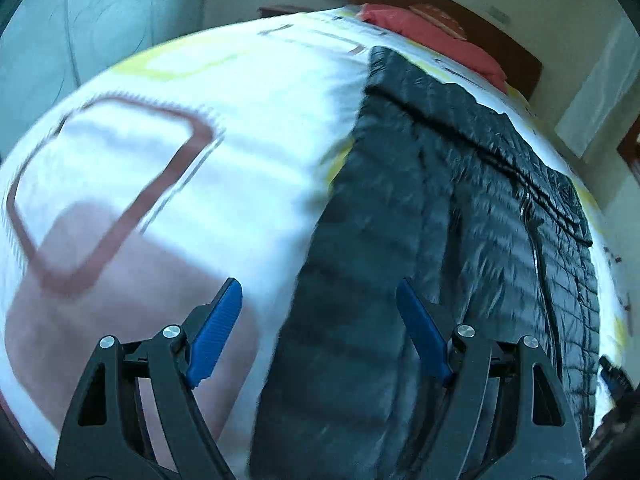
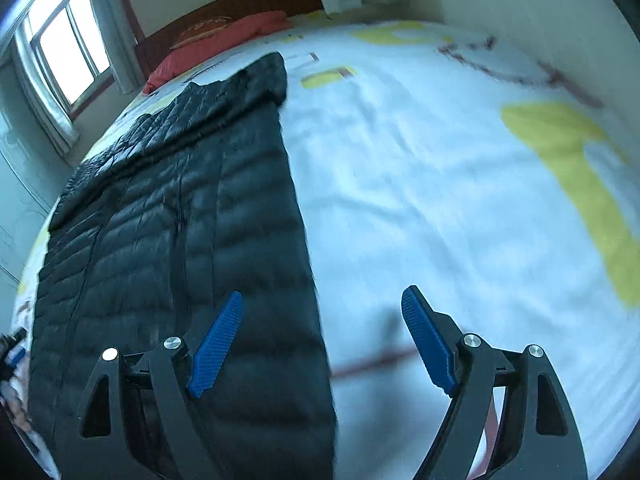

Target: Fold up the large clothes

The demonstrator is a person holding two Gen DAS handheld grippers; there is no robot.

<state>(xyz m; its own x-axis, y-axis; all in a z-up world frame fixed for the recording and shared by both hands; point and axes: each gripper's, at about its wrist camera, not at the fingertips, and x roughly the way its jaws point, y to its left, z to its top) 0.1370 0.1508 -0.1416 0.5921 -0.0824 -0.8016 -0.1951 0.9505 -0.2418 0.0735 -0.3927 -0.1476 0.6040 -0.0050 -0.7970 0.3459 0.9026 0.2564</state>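
A: Where's the garment?

B: The black quilted jacket (image 1: 460,208) lies lengthwise on the bed (image 1: 248,152), on a white cover printed with brown and yellow shapes. In the left wrist view it fills the centre and right of the frame, its straight side edge running up from the bottom centre. In the right wrist view it fills the left half, its other side edge running down to the bottom centre. It looks already narrowed into a long strip — my reading from those straight edges, not a certainty.

A: And the tongs?

B: Both spread wide, holding nothing. The left gripper (image 1: 318,332) hovers over one side edge of the jacket near the bottom of its frame; the right gripper (image 2: 322,336) straddles the other.

A: What could go wrong?

B: The fabric looks puffy and slick. A pinch that catches only the top layer would peel it open and leave the layer beneath behind. If one side is lifted sooner than the other, the strip would likely skew. The fill may also spring back, so a fold could creep open — and both views are motion-blurred, so the exact edge is hard to judge. A red pillow (image 2: 224,40) sits at the headboard in the upper part of both frames, well apart.
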